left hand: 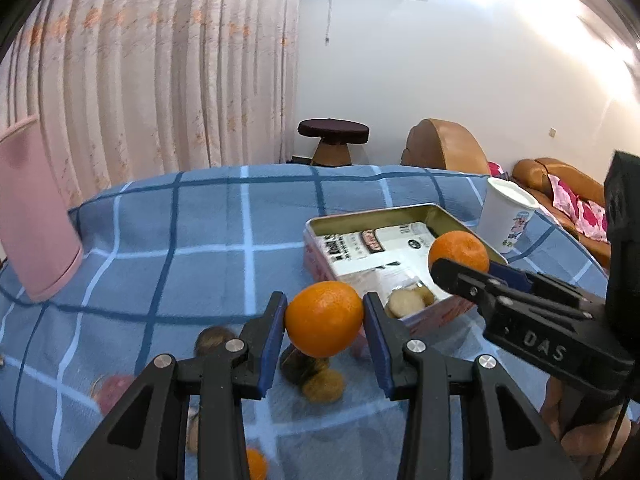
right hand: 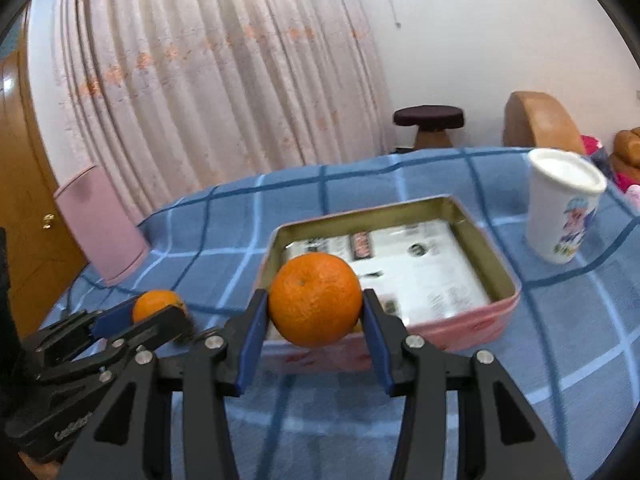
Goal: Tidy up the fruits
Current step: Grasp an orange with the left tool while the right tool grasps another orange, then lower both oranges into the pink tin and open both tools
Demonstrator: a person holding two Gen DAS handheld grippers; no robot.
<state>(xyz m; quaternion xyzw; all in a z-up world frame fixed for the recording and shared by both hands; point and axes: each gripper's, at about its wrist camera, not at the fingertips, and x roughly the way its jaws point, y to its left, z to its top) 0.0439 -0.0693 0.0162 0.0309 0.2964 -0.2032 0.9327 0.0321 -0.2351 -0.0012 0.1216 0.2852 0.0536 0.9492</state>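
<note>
In the left wrist view my left gripper [left hand: 325, 307] is shut on an orange [left hand: 324, 320], held above the table just short of the tin's near corner. To the right, my right gripper [left hand: 470, 270] is shut on a second orange [left hand: 459, 250] over the near right part of the open tin [left hand: 360, 216]. The right wrist view shows that orange [right hand: 315, 299] pinched between the blue pads of the right gripper [right hand: 316, 304] at the tin's [right hand: 498, 258] near wall. The left gripper [right hand: 150, 314] with its orange [right hand: 157, 305] is at the lower left.
The tin holds printed packets and pale round pieces [left hand: 404, 302]. Brown fruits [left hand: 323, 386], a red fruit [left hand: 116, 392] and a small orange [left hand: 256, 464] lie on the blue checked cloth under the left gripper. A white cup [left hand: 506, 216] stands right of the tin, a pink container [left hand: 36, 216] far left.
</note>
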